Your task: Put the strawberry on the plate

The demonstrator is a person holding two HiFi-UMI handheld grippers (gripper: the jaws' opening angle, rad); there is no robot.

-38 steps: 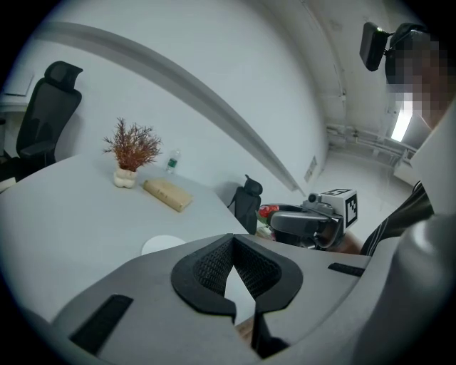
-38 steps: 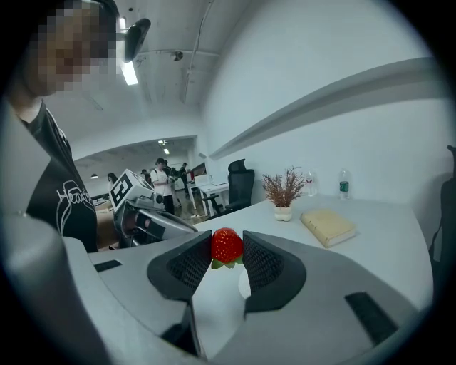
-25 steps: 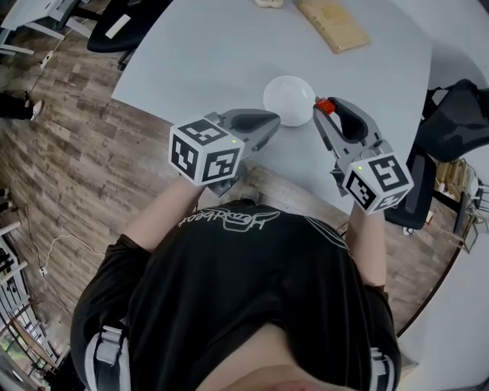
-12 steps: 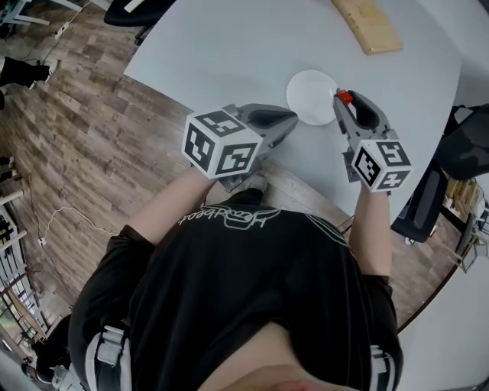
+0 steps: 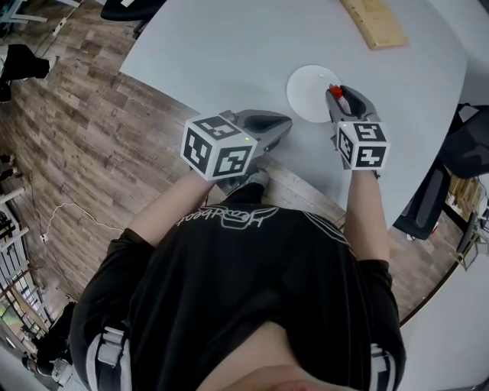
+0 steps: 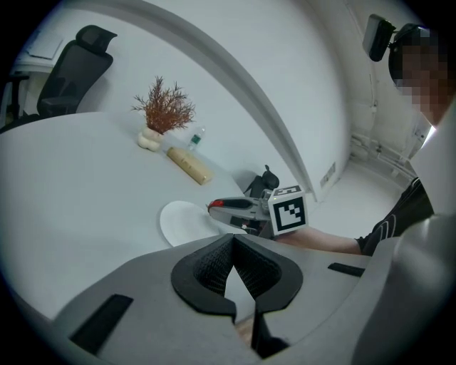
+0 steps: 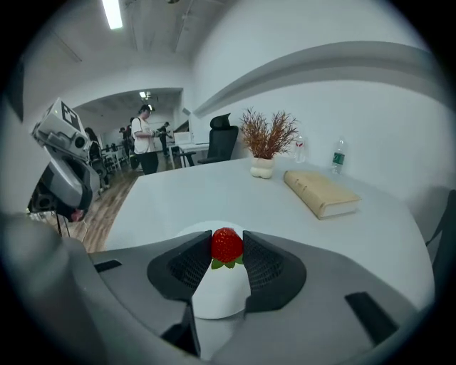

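Observation:
A red strawberry [image 7: 226, 246] with green leaves is pinched between the tips of my right gripper [image 7: 226, 249], which is shut on it. In the head view the strawberry [image 5: 335, 92] hangs over the right edge of the small white plate [image 5: 307, 93] on the grey table. The plate [image 7: 214, 299] shows just beneath the jaws in the right gripper view. My left gripper [image 5: 284, 126] rests near the table's front edge, left of the plate, its jaws touching with nothing in them. From the left gripper view the plate [image 6: 178, 221] and the right gripper [image 6: 214, 205] lie ahead.
A tan book [image 5: 376, 21] lies at the back of the table, next to a small vase of dried red twigs [image 7: 267, 139] and a bottle [image 7: 338, 155]. Black office chairs [image 5: 466, 153] stand to the right. People stand in the room beyond [image 7: 146, 139].
My right gripper has carried the strawberry leftward, from beside the plate to over its right edge. The left gripper has stayed about where it was.

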